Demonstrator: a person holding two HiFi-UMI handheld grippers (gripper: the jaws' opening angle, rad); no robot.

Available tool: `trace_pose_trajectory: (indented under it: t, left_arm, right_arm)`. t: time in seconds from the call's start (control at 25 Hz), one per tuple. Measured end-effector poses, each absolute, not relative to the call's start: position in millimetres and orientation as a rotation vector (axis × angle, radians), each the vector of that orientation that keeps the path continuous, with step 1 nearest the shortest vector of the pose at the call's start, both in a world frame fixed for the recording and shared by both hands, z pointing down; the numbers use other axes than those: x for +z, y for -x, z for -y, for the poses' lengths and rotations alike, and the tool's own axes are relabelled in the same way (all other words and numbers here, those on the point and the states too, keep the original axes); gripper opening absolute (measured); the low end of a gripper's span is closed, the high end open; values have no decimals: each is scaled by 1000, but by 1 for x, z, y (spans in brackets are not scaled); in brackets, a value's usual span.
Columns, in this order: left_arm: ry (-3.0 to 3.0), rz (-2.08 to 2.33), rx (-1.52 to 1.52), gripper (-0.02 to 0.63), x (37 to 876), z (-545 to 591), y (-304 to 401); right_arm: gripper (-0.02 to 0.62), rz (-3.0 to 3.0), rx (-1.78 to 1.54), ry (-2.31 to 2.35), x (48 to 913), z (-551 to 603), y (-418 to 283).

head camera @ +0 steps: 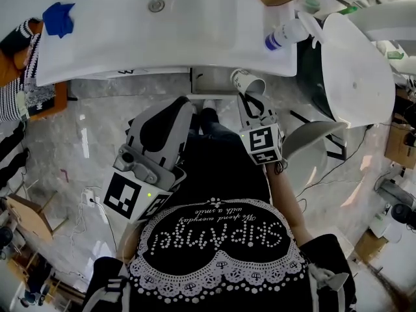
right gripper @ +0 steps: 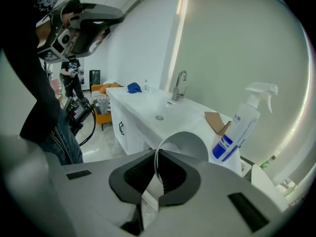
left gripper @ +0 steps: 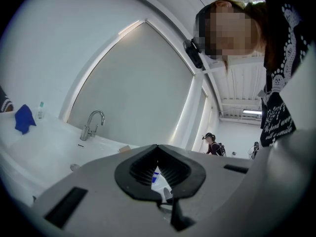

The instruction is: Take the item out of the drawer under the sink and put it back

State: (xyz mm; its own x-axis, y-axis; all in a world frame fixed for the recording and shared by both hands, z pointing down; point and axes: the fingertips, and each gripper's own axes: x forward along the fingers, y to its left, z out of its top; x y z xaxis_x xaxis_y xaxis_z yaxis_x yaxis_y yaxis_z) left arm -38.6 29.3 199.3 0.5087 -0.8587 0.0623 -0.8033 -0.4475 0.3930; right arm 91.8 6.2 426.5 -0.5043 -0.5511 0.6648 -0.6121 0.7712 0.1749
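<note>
Holding the cup (head camera: 246, 81) clear of the cabinet, the right hand-held gripper (head camera: 249, 96) sits just off the near edge of the desk (head camera: 195, 38), toward its right end. The cup lies tilted, mouth toward the person. The left hand-held gripper (head camera: 184, 104) hangs beside it over the floor and carries nothing. A bottle (head camera: 284, 35) lies at the right near corner of the desk; a blue cloth (head camera: 58, 18) lies at the left end. The drawer cannot be made out in this view.

Left gripper view: the left hand-held gripper (left gripper: 157, 147) has its jaws brought together at the tips, with nothing between them. Only the distant bottle (left gripper: 155, 177) shows through the slot behind the tips.

Right gripper view: the right hand-held gripper (right gripper: 155, 154) is almost fully closed, pinching the thin wall of the cup (right gripper: 185, 144) at the rim, one jaw inside and one outside. The bottle (right gripper: 242, 127) lies just beyond, on the desk (right gripper: 148, 107).

Task status, as a judgement: removal appears complete, since the cup is out and in the grip. Returning the cup to the drawer and releasing it are not yet done.
</note>
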Motion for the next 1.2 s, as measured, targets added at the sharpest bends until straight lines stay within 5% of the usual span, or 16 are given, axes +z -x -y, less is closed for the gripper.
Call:
trace_pose_trajectory:
  t: [1.2]
  left_arm:
    - [-2596,1284,-215,5,182,-61,68]
  right_arm:
    - [25,2552,64,-1260,254,-34,-46]
